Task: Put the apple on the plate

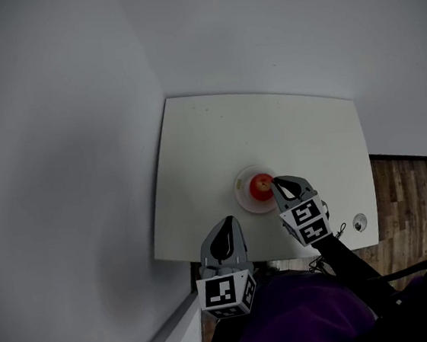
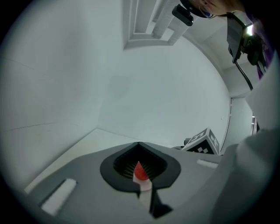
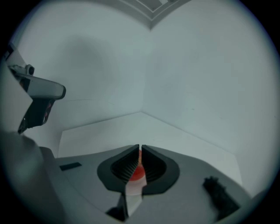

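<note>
A red apple (image 1: 260, 185) lies on a small white plate (image 1: 244, 198) near the front middle of the white table (image 1: 217, 135). My right gripper (image 1: 275, 183) hovers just right of the apple, tips by its edge, jaws shut with only a thin slit. In the right gripper view (image 3: 140, 145) the apple (image 3: 137, 173) and plate (image 3: 134, 189) show through the slit. My left gripper (image 1: 227, 220) is shut over the table's front edge, left of the plate. The left gripper view (image 2: 139, 143) also catches the apple (image 2: 141, 171) beyond its jaws.
The table stands in a corner between two pale walls. A small round object (image 1: 360, 223) sits at its front right corner. Wooden floor (image 1: 416, 197) lies to the right. The right gripper's marker cube (image 2: 202, 142) appears in the left gripper view.
</note>
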`<state>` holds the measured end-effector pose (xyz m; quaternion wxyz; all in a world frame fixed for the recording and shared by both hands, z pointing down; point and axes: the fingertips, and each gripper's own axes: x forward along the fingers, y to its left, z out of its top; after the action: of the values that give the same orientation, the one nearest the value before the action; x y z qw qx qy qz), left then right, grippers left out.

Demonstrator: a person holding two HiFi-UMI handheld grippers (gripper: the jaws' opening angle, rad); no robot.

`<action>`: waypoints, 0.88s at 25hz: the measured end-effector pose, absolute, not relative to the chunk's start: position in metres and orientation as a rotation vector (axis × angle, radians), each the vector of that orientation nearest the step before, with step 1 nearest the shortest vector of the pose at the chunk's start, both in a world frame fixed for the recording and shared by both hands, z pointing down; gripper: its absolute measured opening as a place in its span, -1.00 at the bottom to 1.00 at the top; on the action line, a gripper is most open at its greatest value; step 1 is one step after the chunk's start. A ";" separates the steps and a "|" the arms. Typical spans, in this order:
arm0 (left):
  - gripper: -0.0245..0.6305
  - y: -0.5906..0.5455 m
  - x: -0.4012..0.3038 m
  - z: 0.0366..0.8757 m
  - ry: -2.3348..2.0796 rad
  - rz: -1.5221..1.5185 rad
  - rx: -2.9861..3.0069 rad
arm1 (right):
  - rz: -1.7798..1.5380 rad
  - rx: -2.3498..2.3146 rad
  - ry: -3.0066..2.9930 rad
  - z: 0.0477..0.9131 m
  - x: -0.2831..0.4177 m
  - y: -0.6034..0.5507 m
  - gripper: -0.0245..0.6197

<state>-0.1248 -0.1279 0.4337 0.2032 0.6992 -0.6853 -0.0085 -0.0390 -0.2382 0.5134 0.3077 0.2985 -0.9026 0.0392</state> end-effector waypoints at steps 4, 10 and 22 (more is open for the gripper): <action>-0.90 -0.131 -0.118 0.431 -1.903 -0.022 1.965 | 0.115 0.819 -2.396 0.505 -0.029 -0.237 -0.88; -0.90 -0.132 -0.099 0.427 -1.863 -0.016 2.009 | 0.138 0.859 -2.414 0.493 -0.010 -0.231 -0.88; -0.90 -0.135 -0.065 0.426 -1.788 0.011 2.096 | 0.139 1.041 -2.484 0.451 0.029 -0.223 -0.89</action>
<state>-0.0649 -0.1353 0.4263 0.1920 0.7468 -0.6368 0.0039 0.0295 -0.2231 0.4506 0.2205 0.3766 -0.8983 0.0502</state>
